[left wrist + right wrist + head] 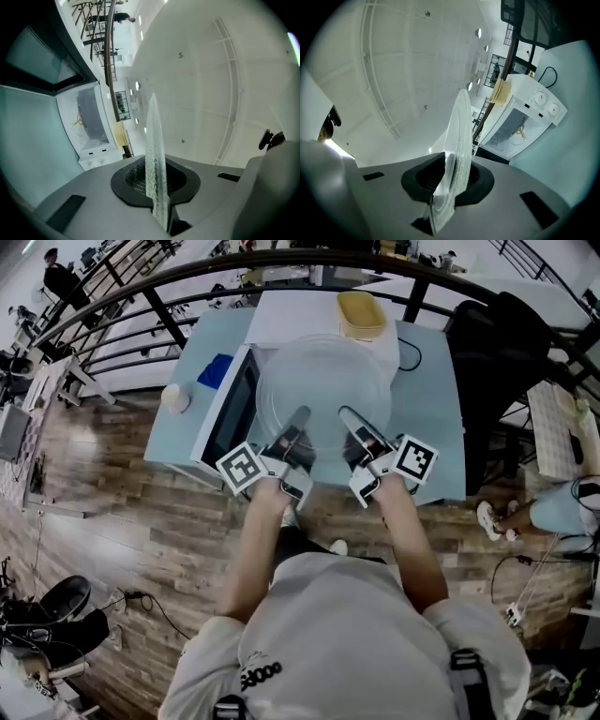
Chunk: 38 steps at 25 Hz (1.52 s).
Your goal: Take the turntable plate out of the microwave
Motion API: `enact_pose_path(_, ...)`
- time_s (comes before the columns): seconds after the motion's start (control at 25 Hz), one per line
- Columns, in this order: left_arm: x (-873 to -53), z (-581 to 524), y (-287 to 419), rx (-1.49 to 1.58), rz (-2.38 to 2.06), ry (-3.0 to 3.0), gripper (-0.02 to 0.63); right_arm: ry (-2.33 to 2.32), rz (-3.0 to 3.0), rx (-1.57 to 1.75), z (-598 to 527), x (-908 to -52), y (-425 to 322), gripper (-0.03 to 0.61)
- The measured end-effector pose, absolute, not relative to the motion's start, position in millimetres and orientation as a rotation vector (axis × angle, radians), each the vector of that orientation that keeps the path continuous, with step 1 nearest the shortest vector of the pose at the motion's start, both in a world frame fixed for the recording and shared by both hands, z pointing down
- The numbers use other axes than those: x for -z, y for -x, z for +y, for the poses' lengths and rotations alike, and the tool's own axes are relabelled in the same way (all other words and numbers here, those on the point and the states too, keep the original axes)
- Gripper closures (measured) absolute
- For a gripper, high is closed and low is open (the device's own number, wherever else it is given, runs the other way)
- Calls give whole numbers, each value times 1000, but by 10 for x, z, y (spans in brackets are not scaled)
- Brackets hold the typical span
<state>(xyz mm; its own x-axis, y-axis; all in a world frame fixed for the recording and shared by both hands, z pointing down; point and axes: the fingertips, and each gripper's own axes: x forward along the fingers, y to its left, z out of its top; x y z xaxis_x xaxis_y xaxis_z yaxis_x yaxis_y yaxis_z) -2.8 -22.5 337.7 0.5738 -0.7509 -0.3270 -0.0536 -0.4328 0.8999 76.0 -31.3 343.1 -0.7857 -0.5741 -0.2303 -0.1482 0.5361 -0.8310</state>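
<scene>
- Table: pale blue, beyond and below both jaws. I see bare surface on the far side of the right hand-held gripper, and I judge that the handiest place to set the load down.
- Microwave: white, door swung open. Its cavity shows left of the jaws in the left gripper view and right of the jaws in the right gripper view. It therefore sits ahead of the pair and lower, with no glass inside.
- Turntable plate: clear glass, out of the cavity and carried in the air over the microwave's front. It spreads forward from both jaws, which pinch its near rim. It is round, so it has no long axis. Both hands are equally near.
- Left hand-held gripper: clenched on the plate's rim, whose edge runs between its pads.
- Right hand-held gripper: likewise clamped on the rim, just beside the left one.
- Writing: the marker cubes bear square patterns only. The shirt print is too small for me to read, and no brand is legible on the microwave.
</scene>
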Motion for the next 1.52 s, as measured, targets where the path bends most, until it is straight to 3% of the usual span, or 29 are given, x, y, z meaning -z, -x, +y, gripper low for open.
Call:
enact_pose_path(0.64, -2959, 182, 16, 926, -701, -1902, 577, 546, 2295, 1179, 76, -3022, -770, 534)
enact_pose_path(1.52, -3002, 339, -117, 915, -677, -1886, 577, 578, 2301, 1164, 247, -3057, -905, 534)
